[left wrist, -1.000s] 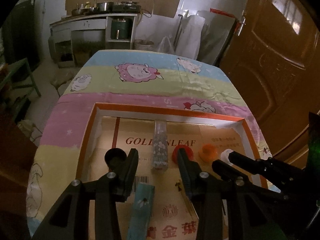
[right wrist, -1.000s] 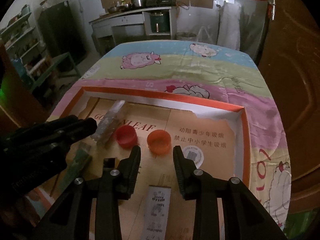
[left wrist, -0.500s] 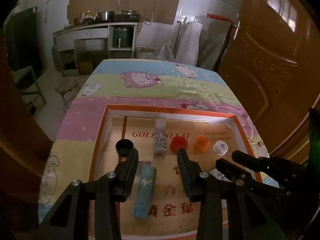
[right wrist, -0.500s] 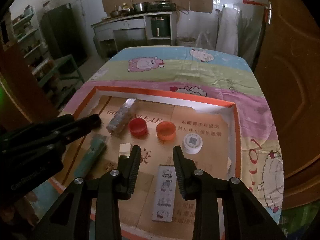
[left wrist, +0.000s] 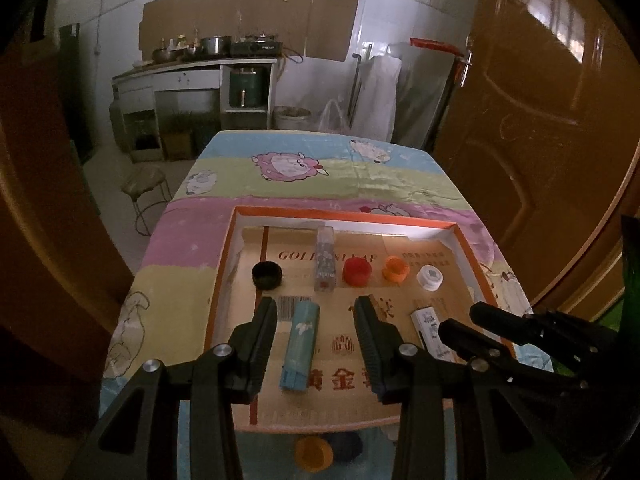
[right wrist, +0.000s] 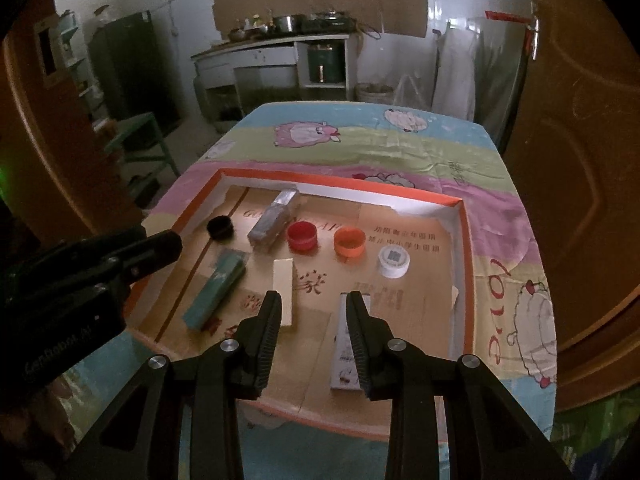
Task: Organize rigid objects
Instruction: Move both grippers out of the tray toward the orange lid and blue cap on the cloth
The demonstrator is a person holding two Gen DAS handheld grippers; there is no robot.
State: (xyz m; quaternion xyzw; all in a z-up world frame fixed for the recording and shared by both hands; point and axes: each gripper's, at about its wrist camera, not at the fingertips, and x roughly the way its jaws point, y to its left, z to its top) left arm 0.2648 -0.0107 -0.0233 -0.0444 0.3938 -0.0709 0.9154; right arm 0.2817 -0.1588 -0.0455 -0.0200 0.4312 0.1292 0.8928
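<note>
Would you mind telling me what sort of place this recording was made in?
Most likely a modest home kitchen or utility room. A counter along the back wall carries metal pots and a stove, a wooden door stands at the right, and the table wears a cartoon sheep cloth.

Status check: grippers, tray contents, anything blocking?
Left gripper and right gripper open, empty, above tray. Caps in far row: black cap, red cap, orange cap, white cap. Nothing blocking.

right gripper (right wrist: pixel 313 302) fingers apart, empty | above tray (right wrist: pixel 464 240) | white box (right wrist: pixel 347 344) beneath
</note>
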